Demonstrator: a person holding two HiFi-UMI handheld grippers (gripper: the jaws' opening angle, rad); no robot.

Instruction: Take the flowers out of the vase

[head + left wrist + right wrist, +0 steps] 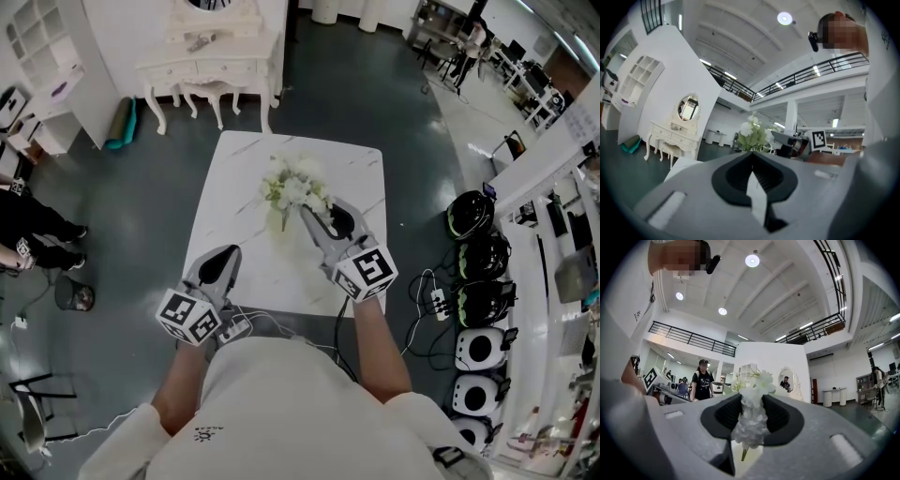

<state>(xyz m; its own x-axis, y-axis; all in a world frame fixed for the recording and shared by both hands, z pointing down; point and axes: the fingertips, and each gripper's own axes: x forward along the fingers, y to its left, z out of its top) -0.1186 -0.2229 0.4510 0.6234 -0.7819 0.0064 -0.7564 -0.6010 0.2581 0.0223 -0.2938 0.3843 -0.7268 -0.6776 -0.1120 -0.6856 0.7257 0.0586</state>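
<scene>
A bunch of white flowers with green leaves point(295, 187) stands on the white marble table point(244, 169); the blooms hide the vase. My right gripper point(307, 214) reaches into the near side of the bunch. In the right gripper view it point(752, 397) is shut on a white flower sprig point(751, 423), whose green stem end hangs below the jaws. My left gripper point(230, 251) hovers shut and holding nothing over the table's front left part, apart from the flowers. The left gripper view shows its shut jaws point(751, 154) with the bunch point(752, 133) beyond them.
A white dressing table point(211, 66) stands beyond the table's far edge. Black helmets point(478, 281) and a power strip with cables point(436, 300) lie on the floor to the right. A person in black point(37, 234) stands at the left, near a white shelf point(37, 37).
</scene>
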